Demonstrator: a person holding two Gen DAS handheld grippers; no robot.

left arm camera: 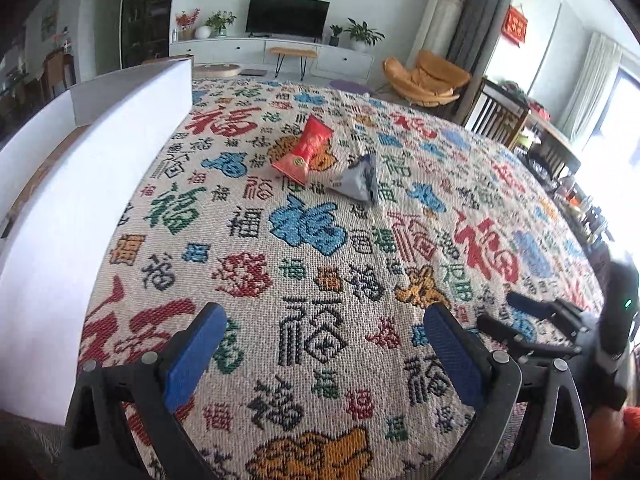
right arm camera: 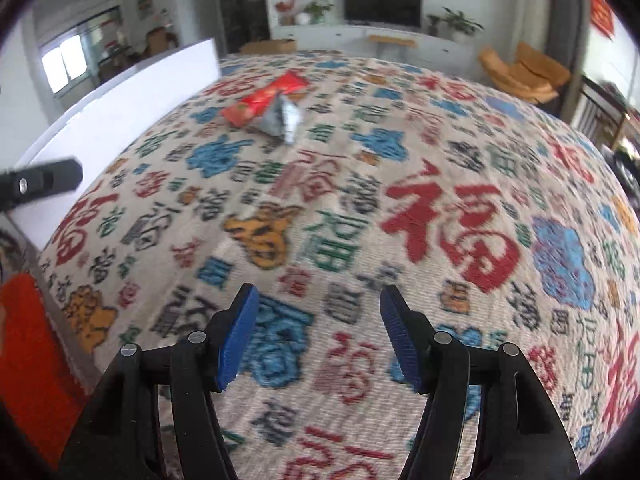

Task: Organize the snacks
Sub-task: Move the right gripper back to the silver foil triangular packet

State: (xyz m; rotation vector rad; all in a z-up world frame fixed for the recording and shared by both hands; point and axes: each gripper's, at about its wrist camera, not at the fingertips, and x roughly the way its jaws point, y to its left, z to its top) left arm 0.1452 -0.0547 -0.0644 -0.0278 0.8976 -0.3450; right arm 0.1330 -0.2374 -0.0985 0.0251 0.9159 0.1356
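Meanwhile, both the left gripper (left arm camera: 320,354) and right gripper (right arm camera: 318,338) hang empty, fingers spread, while a red snack packet (left arm camera: 305,149) touches a silver one (left arm camera: 358,179) far ahead.

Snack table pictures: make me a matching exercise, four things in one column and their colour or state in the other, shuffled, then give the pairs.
Column one:
1. crinkly foil snack packet
2. pyramid-shaped snack pouch
3. tall cardboard box wall
4. left claw

Column two:
A. white, standing at the left edge of the patterned tablecloth
B. silver-grey, lying beside another snack
C. open, nothing between its blue pads
D. red, lying on the cloth

Pairs: 1-D, 2-B, 3-A, 4-C
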